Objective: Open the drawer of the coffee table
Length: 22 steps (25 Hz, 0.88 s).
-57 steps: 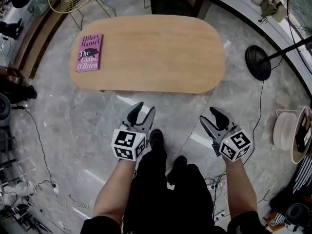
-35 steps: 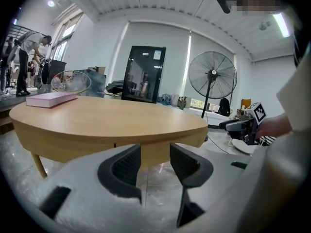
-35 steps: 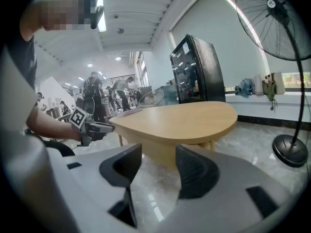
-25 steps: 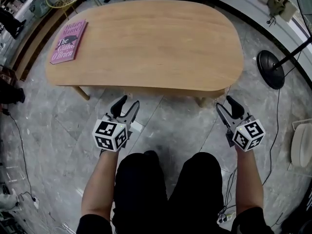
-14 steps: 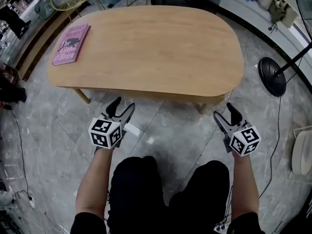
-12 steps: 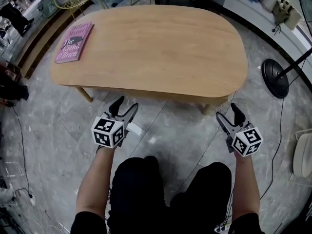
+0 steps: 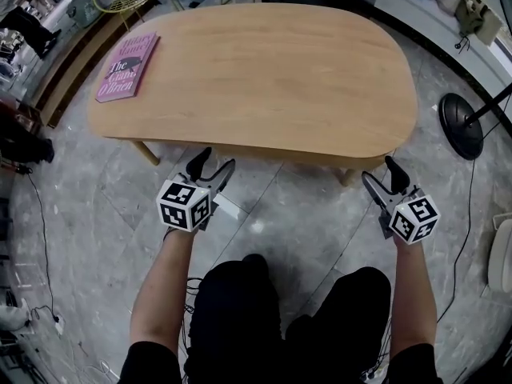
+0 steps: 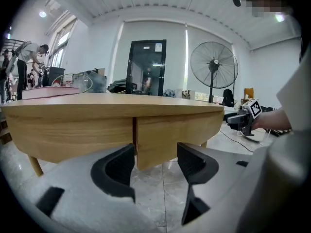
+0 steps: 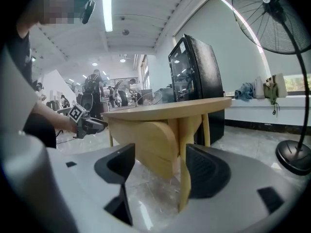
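Note:
The oval wooden coffee table (image 7: 256, 70) stands in front of me. In the left gripper view, its apron shows a vertical seam with the drawer front (image 8: 175, 132) to the right of it. My left gripper (image 7: 212, 165) hangs just short of the table's near edge, left of centre. Its jaws have just been opening, with nothing between them (image 8: 155, 154). My right gripper (image 7: 386, 173) is by the table's right end, near a leg (image 9: 187, 164). Its jaws have also just been opening and are empty (image 9: 160, 161).
A pink book (image 7: 128, 66) lies on the table's far left corner. A standing fan (image 8: 214, 67) has its round base (image 7: 464, 126) on the floor to the right, with a cable beside it. A black cabinet (image 8: 146, 67) stands behind the table, and people stand at the far left.
Both grippers have sunk a little in front of the table's near edge. Their jaws stand wider than a second ago.

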Available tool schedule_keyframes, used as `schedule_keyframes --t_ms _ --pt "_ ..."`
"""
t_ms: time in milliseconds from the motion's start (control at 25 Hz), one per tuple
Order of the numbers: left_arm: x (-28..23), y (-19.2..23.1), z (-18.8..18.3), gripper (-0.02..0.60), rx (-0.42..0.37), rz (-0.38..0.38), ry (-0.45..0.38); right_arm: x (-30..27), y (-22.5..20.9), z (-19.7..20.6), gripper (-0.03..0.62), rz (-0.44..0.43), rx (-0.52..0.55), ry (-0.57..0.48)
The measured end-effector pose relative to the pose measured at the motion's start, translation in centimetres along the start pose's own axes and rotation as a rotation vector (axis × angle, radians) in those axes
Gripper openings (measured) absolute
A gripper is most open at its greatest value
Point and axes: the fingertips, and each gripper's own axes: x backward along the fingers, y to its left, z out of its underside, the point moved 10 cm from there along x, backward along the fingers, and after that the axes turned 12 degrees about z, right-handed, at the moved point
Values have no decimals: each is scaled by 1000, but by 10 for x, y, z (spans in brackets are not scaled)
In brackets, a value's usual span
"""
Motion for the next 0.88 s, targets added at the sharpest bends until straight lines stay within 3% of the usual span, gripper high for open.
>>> schedule_keyframes --t_ms 160,280,560,880 --pt "-5 2 -5 285 -11 11 7 -11 4 -2 268 -27 19 -7" --pt "-10 2 -6 293 -35 12 24 -13 9 -1 268 -10 29 -21" --pt "-11 0 -6 281 9 -11 20 -10 7 1 189 47 1 -21" --pt "-7 -6 -4 276 26 -18 4 -5 9 2 192 63 6 -12"
